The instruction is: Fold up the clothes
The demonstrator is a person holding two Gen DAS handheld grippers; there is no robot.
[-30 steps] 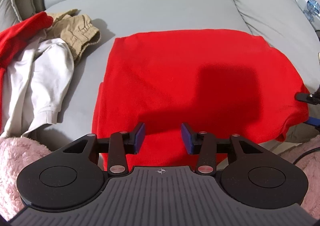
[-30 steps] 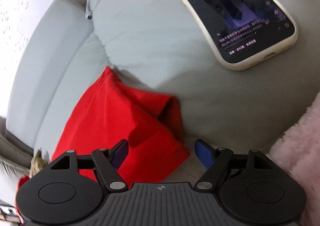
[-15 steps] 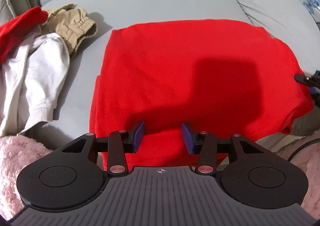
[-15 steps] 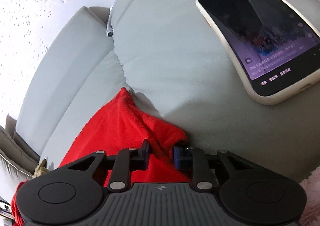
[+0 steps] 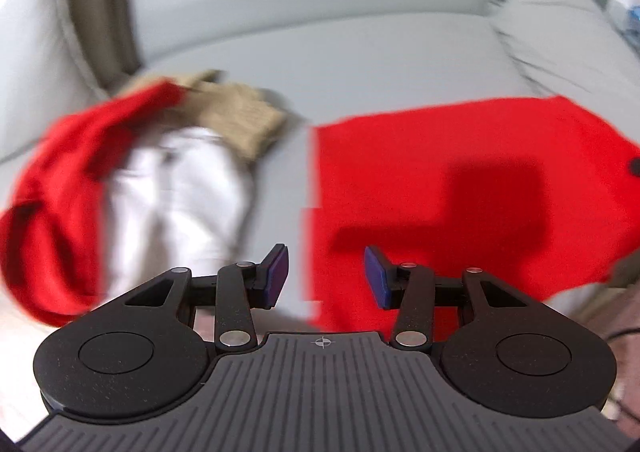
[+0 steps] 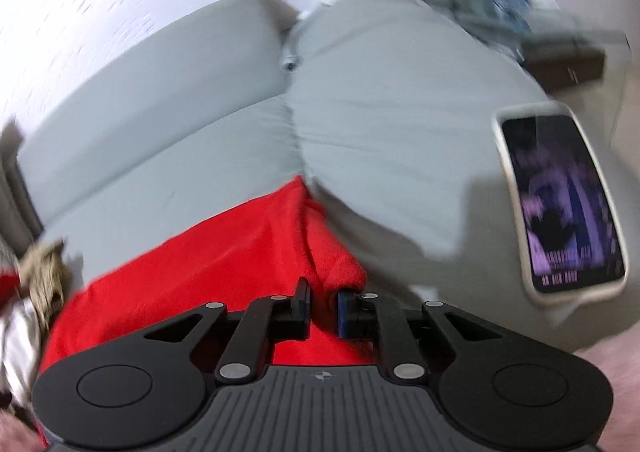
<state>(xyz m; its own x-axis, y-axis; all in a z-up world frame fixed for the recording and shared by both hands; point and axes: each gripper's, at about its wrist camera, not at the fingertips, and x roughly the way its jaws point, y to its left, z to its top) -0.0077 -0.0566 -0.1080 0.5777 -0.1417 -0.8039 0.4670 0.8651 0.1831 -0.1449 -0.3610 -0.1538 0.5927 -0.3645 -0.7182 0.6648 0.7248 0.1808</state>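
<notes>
Red fabric, a folded garment (image 5: 460, 192), is spread flat on the grey sofa seat (image 5: 360, 64), its right edge reaching the padded armrest (image 6: 400, 124). A bunched corner of that garment at the seat's right front is clamped between the blue pads of the right gripper (image 6: 324, 312), whose jaws are drawn close on the cloth. The left gripper (image 5: 325, 278) is held above the garment's left front corner with its jaws spread apart and nothing between them; its left pad is over bare seat, its right pad over red cloth. Toward the left edge of the seat a loose pile is seen, blurred: a second red piece (image 5: 60, 192), a white garment (image 5: 180, 188) and tan trousers (image 5: 240, 120), well apart from the folded garment. On the armrest a phone (image 6: 560, 204) with a lit screen is laid
</notes>
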